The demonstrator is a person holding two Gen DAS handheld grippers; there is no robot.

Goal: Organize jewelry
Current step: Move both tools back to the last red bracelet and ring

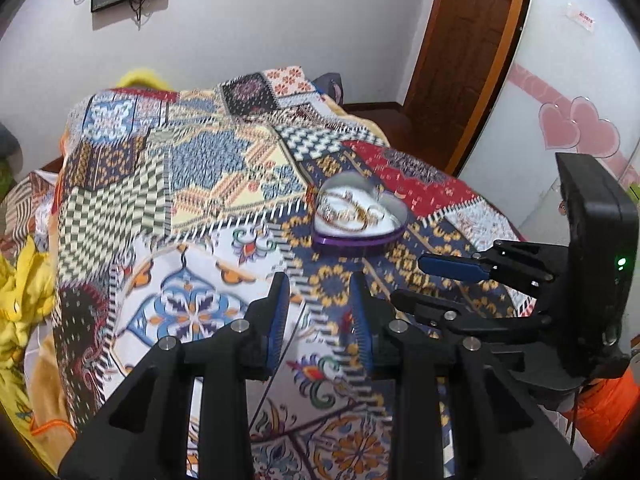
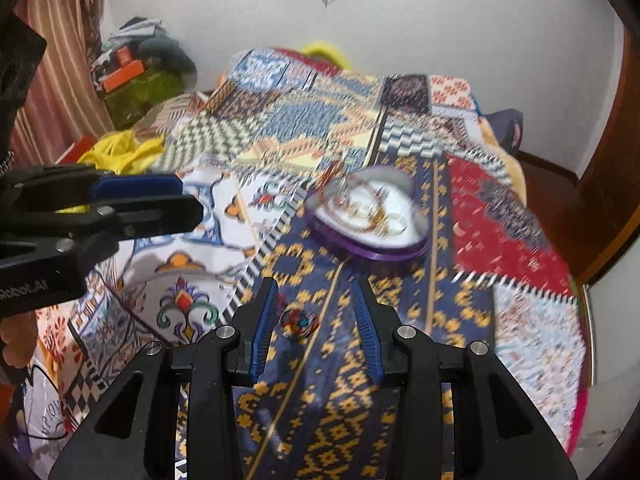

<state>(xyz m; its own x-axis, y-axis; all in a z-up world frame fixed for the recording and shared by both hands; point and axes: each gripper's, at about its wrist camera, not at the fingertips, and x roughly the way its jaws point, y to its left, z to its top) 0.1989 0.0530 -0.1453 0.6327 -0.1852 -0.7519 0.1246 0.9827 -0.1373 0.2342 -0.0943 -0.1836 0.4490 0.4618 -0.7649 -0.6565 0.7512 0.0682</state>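
Observation:
A purple heart-shaped jewelry box (image 1: 360, 220) with a white inside lies on the patterned bedspread, holding several gold pieces. It also shows in the right wrist view (image 2: 370, 220). A small multicoloured ring-like piece (image 2: 299, 322) lies on the bedspread between the fingers of my right gripper (image 2: 316, 316), which is open above it. In the left wrist view it is a blurred red smudge (image 1: 347, 320). My left gripper (image 1: 320, 308) is open and empty, short of the box. The right gripper (image 1: 452, 268) also shows at the right in the left wrist view; the left gripper (image 2: 160, 196) shows at the left in the right wrist view.
The patchwork bedspread (image 1: 200, 160) covers a bed. Yellow cloth (image 2: 120, 152) lies at its left side. A pile of clutter (image 2: 136, 68) sits in the far left corner, a brown door (image 1: 472, 60) at the right.

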